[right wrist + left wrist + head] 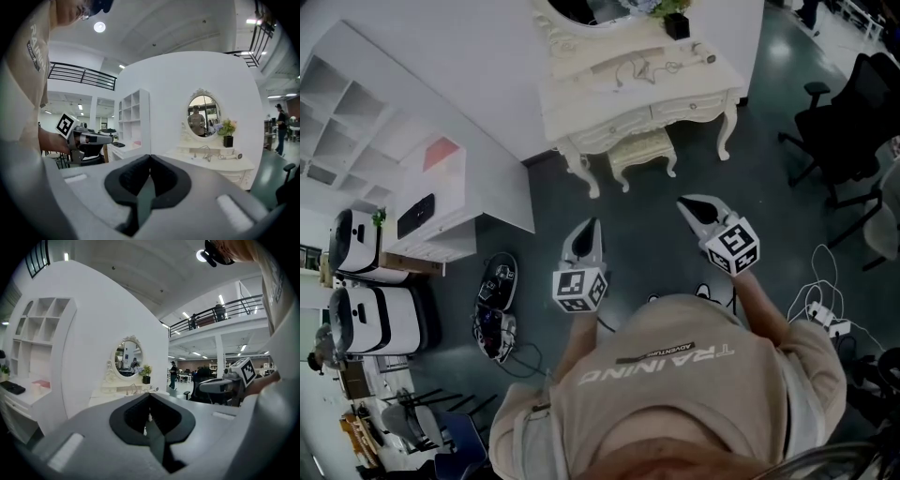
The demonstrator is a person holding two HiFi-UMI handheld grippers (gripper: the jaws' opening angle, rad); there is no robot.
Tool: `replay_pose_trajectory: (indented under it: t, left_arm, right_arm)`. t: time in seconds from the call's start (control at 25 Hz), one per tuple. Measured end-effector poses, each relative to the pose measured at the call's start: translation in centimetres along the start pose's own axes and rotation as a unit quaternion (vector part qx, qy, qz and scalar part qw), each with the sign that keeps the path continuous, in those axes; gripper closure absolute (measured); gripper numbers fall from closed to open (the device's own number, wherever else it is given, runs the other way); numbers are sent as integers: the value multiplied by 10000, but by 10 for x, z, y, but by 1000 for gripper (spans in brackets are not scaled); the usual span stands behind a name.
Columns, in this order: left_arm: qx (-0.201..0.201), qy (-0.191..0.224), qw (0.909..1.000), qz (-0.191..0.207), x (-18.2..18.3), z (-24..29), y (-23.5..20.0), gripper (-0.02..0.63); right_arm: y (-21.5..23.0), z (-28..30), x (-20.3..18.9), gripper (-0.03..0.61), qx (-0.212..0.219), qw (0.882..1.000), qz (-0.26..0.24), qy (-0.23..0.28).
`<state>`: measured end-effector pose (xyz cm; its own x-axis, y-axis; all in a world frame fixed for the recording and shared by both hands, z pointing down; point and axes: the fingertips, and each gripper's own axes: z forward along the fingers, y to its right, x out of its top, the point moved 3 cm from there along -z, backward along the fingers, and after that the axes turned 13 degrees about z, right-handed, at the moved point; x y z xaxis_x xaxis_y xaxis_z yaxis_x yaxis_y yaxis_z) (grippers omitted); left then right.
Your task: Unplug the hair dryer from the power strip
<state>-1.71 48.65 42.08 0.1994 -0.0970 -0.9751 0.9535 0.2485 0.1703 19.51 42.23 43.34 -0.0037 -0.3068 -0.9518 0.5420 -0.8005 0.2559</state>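
The white hair dryer (703,52) lies on the right end of a white vanity table (581,103), well ahead of me, and its cord (639,67) loops across the tabletop. In the right gripper view the hair dryer (230,156) shows small beside that cord (205,154). I cannot make out a power strip on the table. My left gripper (593,223) and right gripper (682,201) hang over the dark floor, short of the vanity, both shut and holding nothing. Close up, the left gripper (149,394) and the right gripper (150,156) have their tips meeting.
A padded stool (642,150) stands under the vanity, with an oval mirror (129,356) and a potted plant (677,25) above. A white shelf unit (441,197) is at the left. Black office chairs (844,122) are at the right. White plugs and cables (823,317) lie on the floor.
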Motion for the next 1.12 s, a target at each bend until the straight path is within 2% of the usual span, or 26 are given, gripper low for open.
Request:
replay_pose_trajectory:
  t: [0.2,0.36,0.52,0.68,0.76,0.96,1.12]
  left_arm:
    - [-454,-240,9986,-136,-26,17,-17,612]
    - [-781,-287,9964,-128,-44,46,-18,612]
    - [-992,-235,9947,-120,-46,70,-7,612]
    - [-974,-345,9946,-107,-50,98,-11,612]
    - [-896,-347,9953,-114,-44,113,-13,612]
    - [-830,-273,9962,50,-14,155,-2,612]
    - [-644,-336,9974,39,-3,187,8,612]
  right_arm:
    - [-7,26,-2,574,-145,9998,141,61]
    - [1,24,-23,575,-427,9978,507,35]
    - [24,14,-36,574,-571,9941,920,-36]
    - [53,24,-18,575,-642,9914,1087,345]
    - [67,31,-5,575,-657,9925,926,456]
    - [110,45,10,575,-627,9974,299,203]
    - [154,52,10,575,-381,9972,641,-22]
